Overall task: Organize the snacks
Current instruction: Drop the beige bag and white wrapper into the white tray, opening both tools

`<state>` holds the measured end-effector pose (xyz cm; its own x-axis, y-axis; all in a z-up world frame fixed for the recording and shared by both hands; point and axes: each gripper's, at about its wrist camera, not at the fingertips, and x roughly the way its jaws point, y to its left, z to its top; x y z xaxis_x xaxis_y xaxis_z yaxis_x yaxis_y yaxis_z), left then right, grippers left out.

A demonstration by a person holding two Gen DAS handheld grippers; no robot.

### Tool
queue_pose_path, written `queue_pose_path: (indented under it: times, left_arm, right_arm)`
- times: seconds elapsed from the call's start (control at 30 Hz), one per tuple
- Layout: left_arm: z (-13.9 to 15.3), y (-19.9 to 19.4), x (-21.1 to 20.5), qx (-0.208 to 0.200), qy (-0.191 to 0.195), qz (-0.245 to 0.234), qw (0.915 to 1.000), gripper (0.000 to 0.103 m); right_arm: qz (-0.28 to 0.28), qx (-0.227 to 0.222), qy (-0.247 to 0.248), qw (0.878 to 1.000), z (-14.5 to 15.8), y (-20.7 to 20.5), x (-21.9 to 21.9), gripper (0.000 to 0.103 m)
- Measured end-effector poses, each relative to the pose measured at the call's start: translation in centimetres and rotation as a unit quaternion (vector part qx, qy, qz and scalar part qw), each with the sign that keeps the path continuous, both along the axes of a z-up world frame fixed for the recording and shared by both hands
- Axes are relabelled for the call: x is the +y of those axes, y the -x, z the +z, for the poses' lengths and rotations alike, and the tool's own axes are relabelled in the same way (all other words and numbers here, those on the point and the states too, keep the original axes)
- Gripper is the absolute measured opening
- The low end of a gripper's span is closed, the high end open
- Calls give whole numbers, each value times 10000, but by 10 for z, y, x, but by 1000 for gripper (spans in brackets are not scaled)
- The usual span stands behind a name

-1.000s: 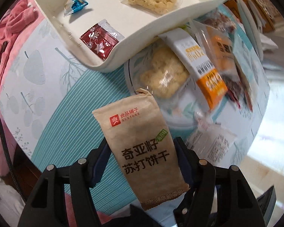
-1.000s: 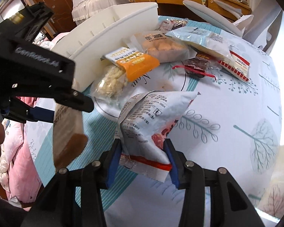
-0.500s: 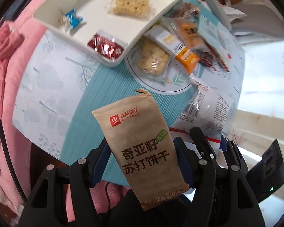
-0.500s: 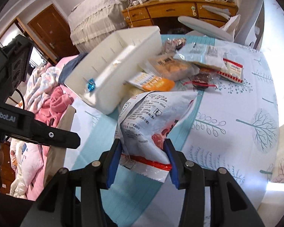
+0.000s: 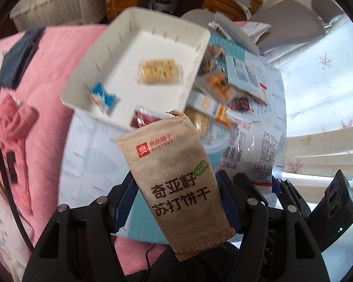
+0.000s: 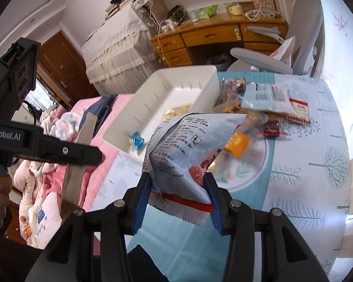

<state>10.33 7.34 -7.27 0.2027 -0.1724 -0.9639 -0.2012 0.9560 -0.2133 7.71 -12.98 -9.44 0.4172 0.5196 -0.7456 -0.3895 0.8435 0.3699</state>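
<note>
My left gripper (image 5: 176, 202) is shut on a brown paper cracker pack (image 5: 171, 171) and holds it high above the table's near edge. My right gripper (image 6: 177, 195) is shut on a pale blue-grey snack bag (image 6: 188, 150), also raised. The white tray (image 5: 101, 54) sits at the table's far left edge and holds a rice cracker pack (image 5: 158, 71), a blue candy (image 5: 103, 96) and a red packet (image 5: 141, 119). It also shows in the right wrist view (image 6: 207, 80). A heap of loose snack packs (image 6: 266, 103) lies right of the tray.
The table wears a blue and white tree-print cloth (image 6: 317, 164). A pink-covered bed (image 5: 47, 54) lies left of the table. A wooden desk (image 6: 211, 37) and a grey chair (image 5: 291, 16) stand behind. The left gripper's body (image 6: 35, 141) crosses the right wrist view.
Both grippers have risen and pulled back from the table with their packs still held. The tray and the snack heap now look smaller and farther away.
</note>
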Motion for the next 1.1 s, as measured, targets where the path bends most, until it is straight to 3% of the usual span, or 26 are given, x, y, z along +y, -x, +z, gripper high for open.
queue_pose_path:
  times: [0.33, 0.73, 1.0, 1.03, 1.1]
  left_arm:
    - [22, -33, 50, -744, -129, -427, 9962, 65]
    - [22, -64, 96, -1533, -243, -985, 9829, 65]
    - [15, -67, 112, -1644, -150, -984, 9814, 65]
    - [14, -67, 114, -1615, -128, -954, 9822, 67]
    - [11, -68, 116, -1498, -69, -890, 9847, 80]
  right_arm:
    - [-445, -503, -227, 9975, 13, -3, 47, 46]
    - [-985, -723, -470, 9914, 3, -11, 99, 46]
    - [-1023, -780, -389, 9909, 1, -10, 121, 46]
    - [-1016, -767, -396, 9911, 1, -10, 121, 47]
    - [-1014, -722, -327, 9917, 0, -10, 123, 48]
